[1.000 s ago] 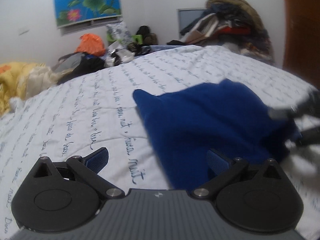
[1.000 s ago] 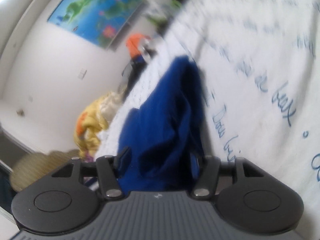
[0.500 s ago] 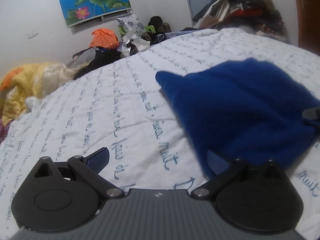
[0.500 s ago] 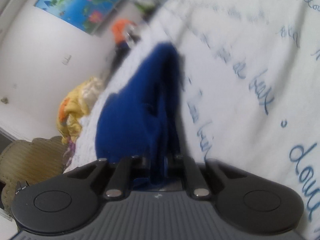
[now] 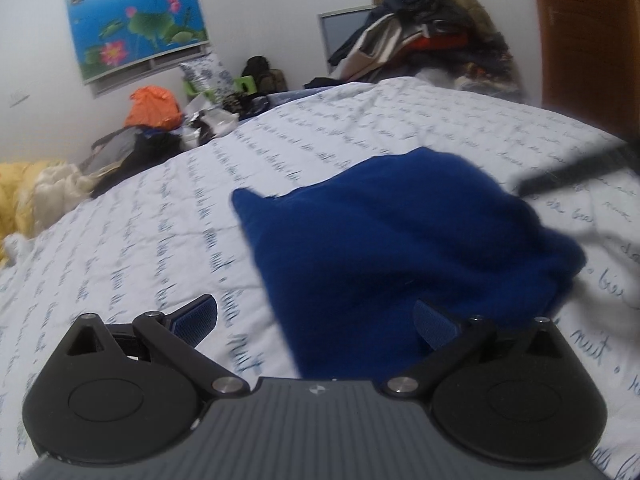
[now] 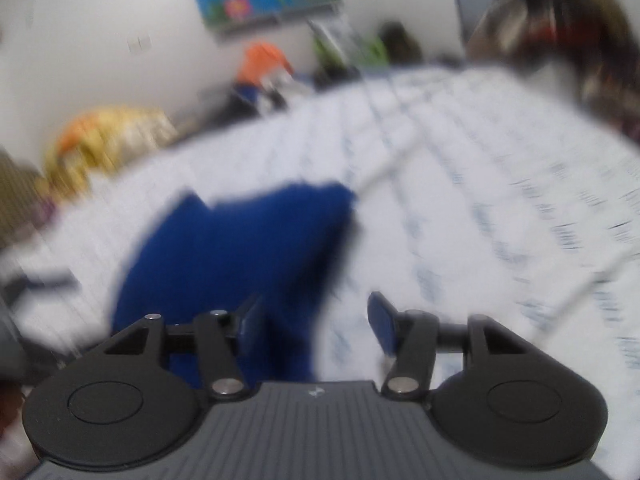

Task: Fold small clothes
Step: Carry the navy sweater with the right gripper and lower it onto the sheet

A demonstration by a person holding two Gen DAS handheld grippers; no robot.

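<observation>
A dark blue fleece garment lies bunched on the white bedspread printed with blue script. My left gripper is open wide at the garment's near edge, with its right finger over the cloth and its left finger over bare bedspread. The right wrist view is blurred by motion. There the garment lies left of centre below my right gripper. Its jaws are opening and the pads press on nothing. The cloth reaches under its left finger.
Clutter lines the bed's far side: an orange bag, dark clothes, a yellow quilt at left and a heap of clothes at back right. A lotus poster hangs on the wall. A blurred dark bar crosses the right edge.
My right gripper was shut on a fold of the blue garment half a second ago; now it has let go, risen and rolled level. The left gripper stays open and has shifted slightly.
</observation>
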